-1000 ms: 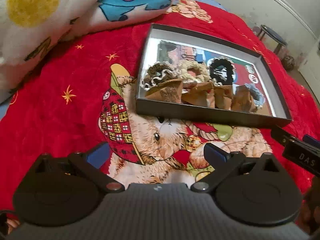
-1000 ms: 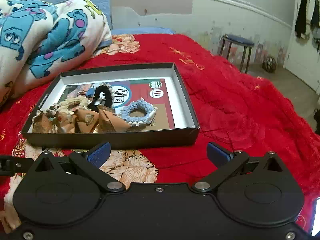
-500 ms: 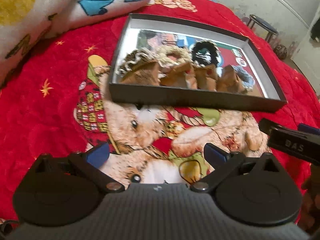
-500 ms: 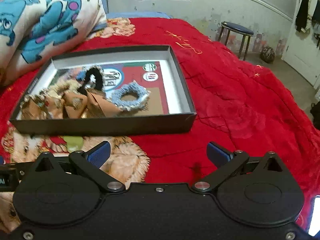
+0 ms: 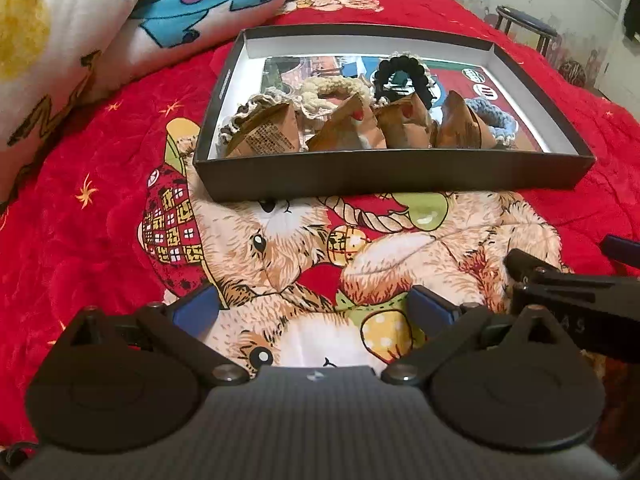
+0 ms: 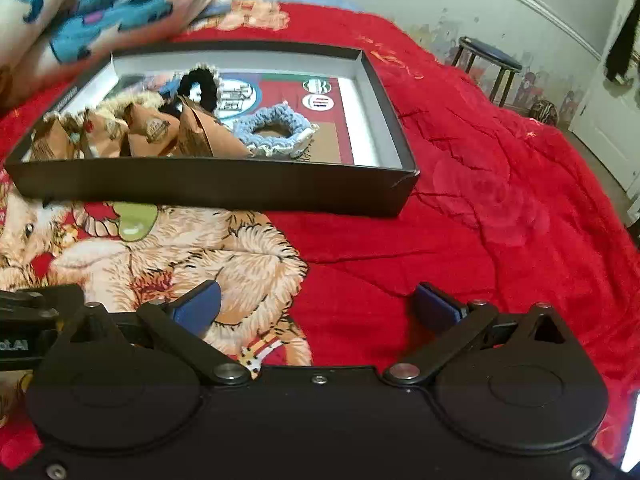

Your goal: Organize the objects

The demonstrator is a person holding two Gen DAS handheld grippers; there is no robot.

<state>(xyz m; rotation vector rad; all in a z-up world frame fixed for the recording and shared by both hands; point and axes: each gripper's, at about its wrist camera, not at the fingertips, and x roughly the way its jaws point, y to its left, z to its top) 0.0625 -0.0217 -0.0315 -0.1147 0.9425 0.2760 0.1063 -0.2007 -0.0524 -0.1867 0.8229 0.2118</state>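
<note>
A shallow black box (image 5: pixel 396 174) (image 6: pixel 208 188) lies on the red bed cover. Inside it, several brown paper packets (image 5: pixel 268 136) (image 6: pixel 152 132) stand in a row along the near wall. Behind them lie crocheted scrunchies: a cream one (image 5: pixel 332 88), a black one (image 5: pixel 404 70) (image 6: pixel 198 82) and a light blue one (image 5: pixel 500 124) (image 6: pixel 276 128). My left gripper (image 5: pixel 314 308) is open and empty, hovering over the bear print well short of the box. My right gripper (image 6: pixel 316 306) is open and empty too, near the box's right corner. Part of the other gripper (image 5: pixel 576 300) shows at the right of the left wrist view.
A rolled cartoon-print blanket (image 5: pixel 80 28) (image 6: pixel 80 4) lies to the left behind the box. The red bed cover (image 6: pixel 500 208) stretches to the right. A dark round stool (image 6: pixel 490 62) stands by the far wall, and a white door (image 6: pixel 612 92) is at the right edge.
Both grippers have drawn back from the box and dropped lower, so the box sits farther up in both views. Both stay open and empty.
</note>
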